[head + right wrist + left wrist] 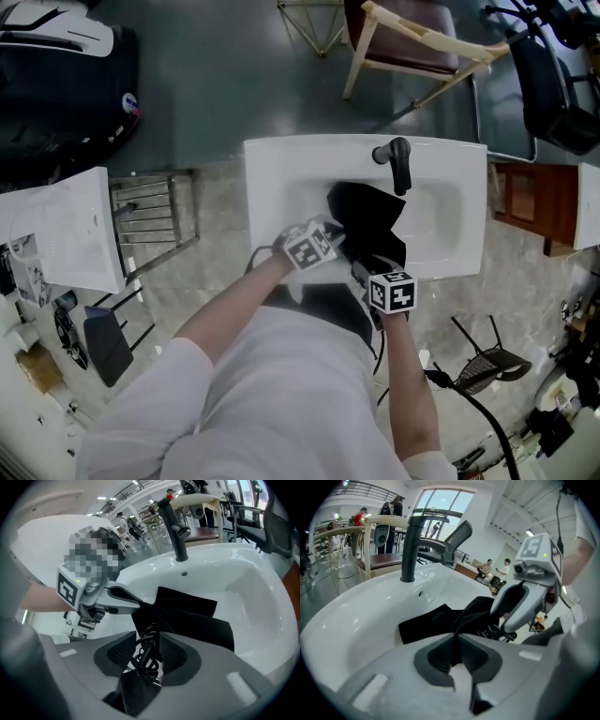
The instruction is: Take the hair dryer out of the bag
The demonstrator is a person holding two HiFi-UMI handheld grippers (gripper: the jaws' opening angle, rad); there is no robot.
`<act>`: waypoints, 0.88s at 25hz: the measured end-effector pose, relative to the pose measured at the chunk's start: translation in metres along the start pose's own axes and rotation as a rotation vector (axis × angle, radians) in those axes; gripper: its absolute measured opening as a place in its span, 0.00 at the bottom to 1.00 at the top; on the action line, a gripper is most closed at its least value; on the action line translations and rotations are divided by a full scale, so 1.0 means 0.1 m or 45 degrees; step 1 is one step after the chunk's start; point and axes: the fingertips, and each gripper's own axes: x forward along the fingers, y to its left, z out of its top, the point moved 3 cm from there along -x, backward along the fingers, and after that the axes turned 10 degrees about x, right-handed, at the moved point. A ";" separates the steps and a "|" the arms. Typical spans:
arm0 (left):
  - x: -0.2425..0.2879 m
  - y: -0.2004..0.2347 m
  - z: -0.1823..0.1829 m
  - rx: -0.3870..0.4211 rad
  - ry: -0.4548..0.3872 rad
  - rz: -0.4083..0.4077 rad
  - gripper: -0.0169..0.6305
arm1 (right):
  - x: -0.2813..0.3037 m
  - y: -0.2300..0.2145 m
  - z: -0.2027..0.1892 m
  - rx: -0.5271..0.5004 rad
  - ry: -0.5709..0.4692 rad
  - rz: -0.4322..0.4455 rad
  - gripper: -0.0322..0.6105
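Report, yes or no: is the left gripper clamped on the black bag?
Yes, the left gripper has its jaws pinched together on a fold of the black bag in the white sink.

Sink sits mid-frame, w/ faucet on its back rim, right of centre. Bag lies in the basin, in front of the faucet. L gripper is at the bag's near-left edge, fabric between its jaws. R gripper is just right of it at the bag's near end, w/ a coiled cord between its jaws. Chair stands behind the sink.
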 end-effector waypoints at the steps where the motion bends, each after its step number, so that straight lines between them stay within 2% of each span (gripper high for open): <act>1: 0.00 0.00 0.00 -0.008 -0.015 0.008 0.06 | 0.04 -0.03 0.00 0.022 0.034 -0.005 0.32; 5: -0.07 0.05 0.02 -0.047 -0.054 0.051 0.06 | 0.12 -0.08 0.11 0.099 0.111 -0.049 0.42; 7: -0.11 0.07 0.02 -0.068 -0.072 0.057 0.06 | 0.15 -0.07 0.18 0.140 0.121 -0.067 0.44; 9: -0.13 0.09 0.03 -0.080 -0.086 0.058 0.06 | 0.19 -0.04 0.21 0.236 0.121 -0.044 0.45; 11: -0.14 0.09 0.02 -0.087 -0.096 0.061 0.06 | 0.24 -0.04 0.24 0.346 0.109 -0.029 0.50; 14: -0.15 0.08 0.01 -0.097 -0.106 0.066 0.06 | 0.33 -0.10 0.27 0.451 0.087 -0.091 0.53; 18: -0.16 0.07 0.01 -0.108 -0.120 0.069 0.06 | 0.49 -0.21 0.26 0.469 0.140 -0.218 0.53; 22: -0.14 0.05 -0.04 -0.117 -0.144 0.078 0.06 | 0.66 -0.21 0.24 0.490 0.222 -0.221 0.55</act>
